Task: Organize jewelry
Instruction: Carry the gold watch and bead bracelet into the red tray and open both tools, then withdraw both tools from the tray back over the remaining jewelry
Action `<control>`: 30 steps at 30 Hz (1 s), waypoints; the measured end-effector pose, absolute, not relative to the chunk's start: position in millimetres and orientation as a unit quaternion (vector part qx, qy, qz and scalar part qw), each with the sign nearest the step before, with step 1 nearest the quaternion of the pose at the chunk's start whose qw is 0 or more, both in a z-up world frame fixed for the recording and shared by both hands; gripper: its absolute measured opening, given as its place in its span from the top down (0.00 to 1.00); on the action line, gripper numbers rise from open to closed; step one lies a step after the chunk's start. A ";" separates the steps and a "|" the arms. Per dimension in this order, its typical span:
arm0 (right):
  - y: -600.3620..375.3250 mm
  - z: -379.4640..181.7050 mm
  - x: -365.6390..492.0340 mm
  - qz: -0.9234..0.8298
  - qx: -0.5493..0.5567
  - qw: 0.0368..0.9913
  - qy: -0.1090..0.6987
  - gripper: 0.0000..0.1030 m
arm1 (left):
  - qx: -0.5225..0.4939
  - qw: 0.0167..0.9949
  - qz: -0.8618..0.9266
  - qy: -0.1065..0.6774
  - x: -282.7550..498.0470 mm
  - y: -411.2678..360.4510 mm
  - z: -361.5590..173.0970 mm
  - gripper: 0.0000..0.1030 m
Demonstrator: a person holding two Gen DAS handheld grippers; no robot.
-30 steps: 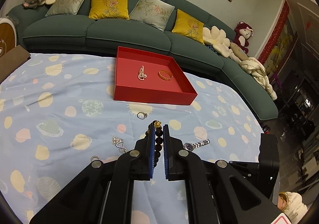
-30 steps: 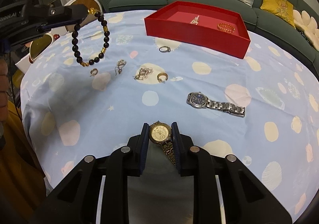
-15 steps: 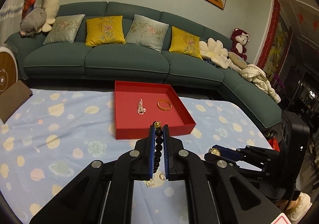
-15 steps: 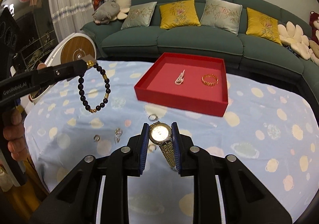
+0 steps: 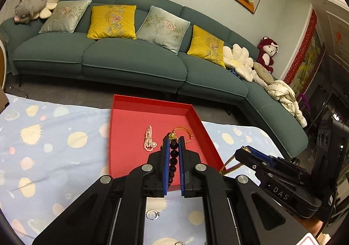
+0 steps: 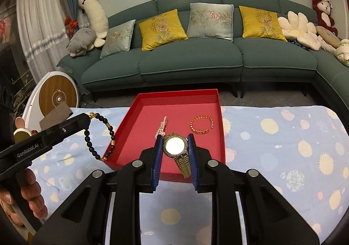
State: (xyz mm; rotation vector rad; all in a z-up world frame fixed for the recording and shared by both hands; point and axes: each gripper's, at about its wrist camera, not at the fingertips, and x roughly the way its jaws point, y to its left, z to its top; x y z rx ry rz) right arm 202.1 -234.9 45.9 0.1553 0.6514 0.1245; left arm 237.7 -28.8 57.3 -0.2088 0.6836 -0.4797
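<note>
Both your grippers are clamped tight, left gripper [image 5: 173,144] pinching the dark bead bracelet [image 6: 99,137] and right gripper [image 6: 175,144] squeezing the gold watch [image 6: 175,146], each hanging over the red tray [image 6: 220,123] with its pearl strand [image 5: 149,140] and gold bangle [image 6: 201,124].

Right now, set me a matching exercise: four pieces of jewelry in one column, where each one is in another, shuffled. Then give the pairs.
Things:
1. bead bracelet
2. gold watch
3. gold bangle
4. pearl string

Places:
A. lying in the red tray, right part in the right wrist view
B. clamped in the left claw
C. lying in the tray, beside the bangle
D. clamped in the right claw

Pairs: 1-B, 2-D, 3-A, 4-C
</note>
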 end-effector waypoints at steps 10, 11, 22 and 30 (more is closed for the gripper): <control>-224.3 2.0 252.9 0.056 0.056 0.927 0.367 0.79 | -0.102 0.903 -0.193 0.369 284.3 -37.0 11.4 0.95; -222.7 -2.5 256.0 0.060 0.055 0.925 0.371 0.78 | -0.098 0.902 -0.190 0.375 286.7 -36.5 6.5 0.95; -242.0 33.0 225.1 0.055 0.099 0.944 0.311 0.71 | -0.052 0.914 -0.183 0.357 275.0 -23.6 20.8 0.70; -246.3 58.5 158.9 0.074 0.084 0.951 0.287 0.68 | -0.004 0.940 -0.168 0.297 208.1 -17.2 75.1 0.70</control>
